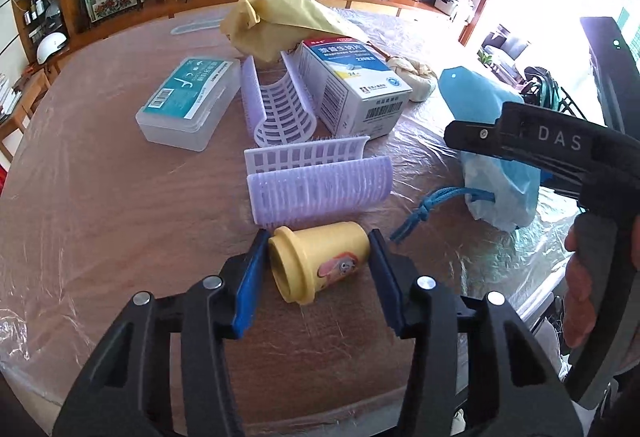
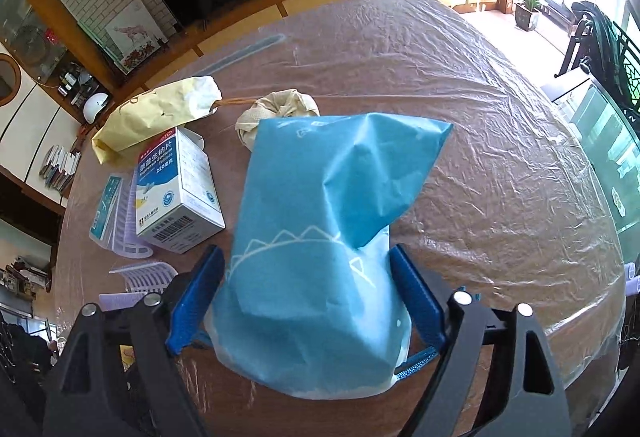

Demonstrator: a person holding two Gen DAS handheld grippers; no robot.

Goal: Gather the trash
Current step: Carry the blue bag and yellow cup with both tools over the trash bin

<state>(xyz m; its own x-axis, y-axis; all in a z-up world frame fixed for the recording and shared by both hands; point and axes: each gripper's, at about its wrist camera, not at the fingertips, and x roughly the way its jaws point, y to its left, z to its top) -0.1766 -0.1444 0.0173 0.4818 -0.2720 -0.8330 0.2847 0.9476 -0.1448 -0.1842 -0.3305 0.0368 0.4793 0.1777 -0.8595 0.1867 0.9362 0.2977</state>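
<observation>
Trash spread over a round wooden table [image 1: 80, 197] under clear plastic film. Yellow cup [image 1: 316, 261] on its side at the near edge, lying between the blue pads of the left gripper [image 1: 318, 275]; jaws wide, a gap visible on both sides of the cup, not clamped. Just beyond the cup, a lilac hair roller [image 1: 320, 189] and a white mesh roller half [image 1: 306, 153], close enough to crowd the reach. Behind those, a second lilac roller [image 1: 280, 101] wedged between a clear plastic floss box [image 1: 188, 103] and a white medicine carton [image 1: 352, 85]. Crumpled yellow paper bag [image 1: 276, 21] and a knotted beige cloth bundle [image 1: 412, 75] farther back.

Blue drawstring bag [image 2: 320, 257] standing to the right of the pile, its cord [image 1: 424, 209] trailing toward the cup. Right gripper [image 2: 308, 297] spread wide around the bag's base, pads just beside the fabric on either side; contact cannot be told.
</observation>
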